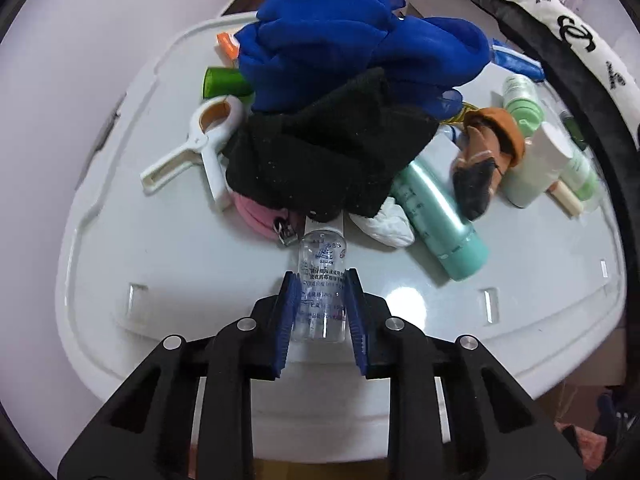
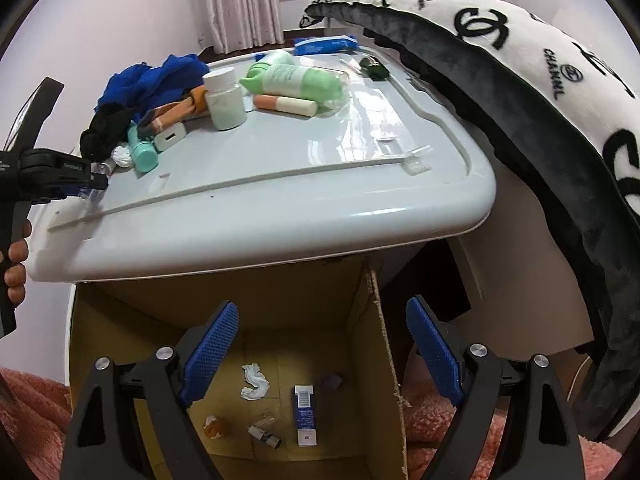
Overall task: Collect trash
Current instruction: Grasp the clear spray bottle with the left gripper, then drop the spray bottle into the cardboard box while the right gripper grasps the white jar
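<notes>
My left gripper [image 1: 321, 280] is shut on a small clear glass bottle [image 1: 322, 280] with blue print, at the near edge of the grey-white lid [image 1: 160, 248]; from the right wrist view the left gripper [image 2: 94, 184] shows at the far left, holding that bottle [image 2: 98, 172]. My right gripper [image 2: 322, 328] is open and empty above an open cardboard box [image 2: 376, 320] under the lid's front edge. In the box lie a crumpled tissue [image 2: 255, 381], a blue carton [image 2: 306, 414] and other small scraps. A crumpled white tissue [image 1: 386, 224] lies on the lid.
On the lid: blue cloth [image 1: 352, 36], black cloth [image 1: 320, 152], white clip [image 1: 200, 140], teal bottle [image 1: 440, 220], pink pouch [image 1: 256, 212], doll [image 1: 488, 152], green tubes [image 2: 300, 78], white jar [image 2: 224, 98]. A black-and-white blanket [image 2: 540, 92] hangs on the right.
</notes>
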Available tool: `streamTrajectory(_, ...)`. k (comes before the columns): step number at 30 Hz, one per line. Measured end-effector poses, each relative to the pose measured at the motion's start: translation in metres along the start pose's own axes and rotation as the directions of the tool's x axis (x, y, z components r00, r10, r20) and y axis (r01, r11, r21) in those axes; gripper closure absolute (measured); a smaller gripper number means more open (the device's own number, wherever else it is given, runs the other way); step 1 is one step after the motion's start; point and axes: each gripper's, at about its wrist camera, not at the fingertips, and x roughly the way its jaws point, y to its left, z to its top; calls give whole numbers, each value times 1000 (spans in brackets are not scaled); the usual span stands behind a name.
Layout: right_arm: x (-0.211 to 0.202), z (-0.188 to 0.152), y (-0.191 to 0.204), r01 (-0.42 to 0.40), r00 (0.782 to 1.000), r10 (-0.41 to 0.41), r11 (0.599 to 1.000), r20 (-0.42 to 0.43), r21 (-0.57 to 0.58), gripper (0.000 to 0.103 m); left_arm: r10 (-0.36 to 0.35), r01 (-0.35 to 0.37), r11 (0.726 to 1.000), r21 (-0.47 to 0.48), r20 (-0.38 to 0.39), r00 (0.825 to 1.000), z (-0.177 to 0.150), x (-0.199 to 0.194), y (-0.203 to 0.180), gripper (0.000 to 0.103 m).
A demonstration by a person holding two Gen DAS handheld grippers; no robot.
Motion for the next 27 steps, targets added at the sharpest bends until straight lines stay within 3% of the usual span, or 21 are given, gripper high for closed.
streamTrajectory(5,-7,5,1,-17,999,16,1000,51,4,18,-40,36,997,66,59,997,-20,-33,-9,79)
streamTrajectory(10,-9,30,9,-98,992,94,994,82,42,18,-137,119,984,129,138,981,-36,-75,-5,79)
streamTrajectory(13,-4,65,35,-116,986,114,993,121,11,18,-200,177,976,130,190,961,-39,-97,6,79)
streamTrajectory(17,27,121,67,-114,986,113,994,125,-4,18,-226,212,974,85,244,943,-29,-111,24,79)
streamTrajectory(21,56,169,81,-150,982,142,987,126,56,18,-229,233,972,16,250,941,-22,-110,48,79)
streamTrajectory(24,81,193,88,-127,988,115,984,107,122,18,-215,225,974,-13,245,945,-20,-106,59,79)
streamTrajectory(26,95,198,90,-101,993,91,984,71,149,36,-217,229,973,-21,237,947,-20,-104,62,79)
streamTrajectory(27,102,200,90,-92,995,86,982,45,164,56,-214,225,974,-21,234,948,-20,-103,61,79)
